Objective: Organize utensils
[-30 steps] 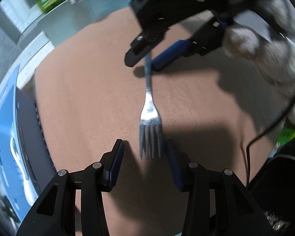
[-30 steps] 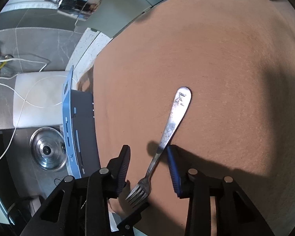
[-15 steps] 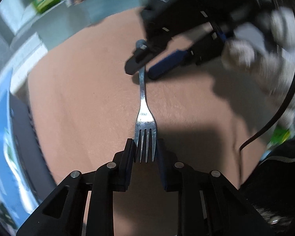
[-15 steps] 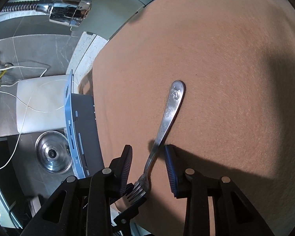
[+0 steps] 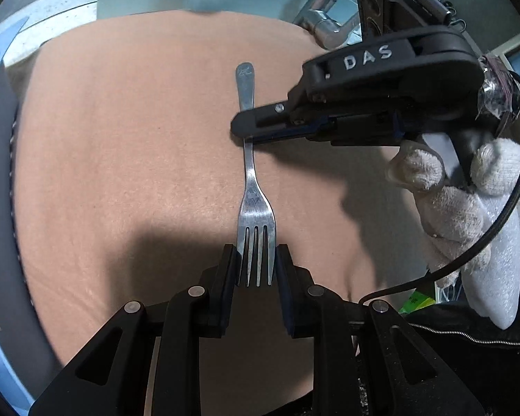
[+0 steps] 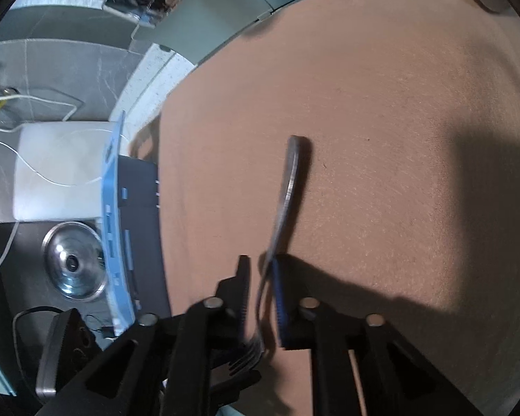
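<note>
Left hand-held gripper [image 5: 256, 270] pinching fork [image 5: 253, 187] tines, right hand-held gripper [image 6: 261, 298] clamping handle sideways

Plain silver stainless-steel fork [image 5: 252, 187], four tines, small stamped mark at rounded handle end. Tines sit between left gripper's [image 5: 256, 270] blue-padded fingers, edges touching pads. Mid-handle passes between right gripper's [image 6: 261, 298] fingers; contact unclear. Right wrist view shows it edge-on, motion-blurred, shadow beside it on tan mat [image 5: 128, 159].
</note>
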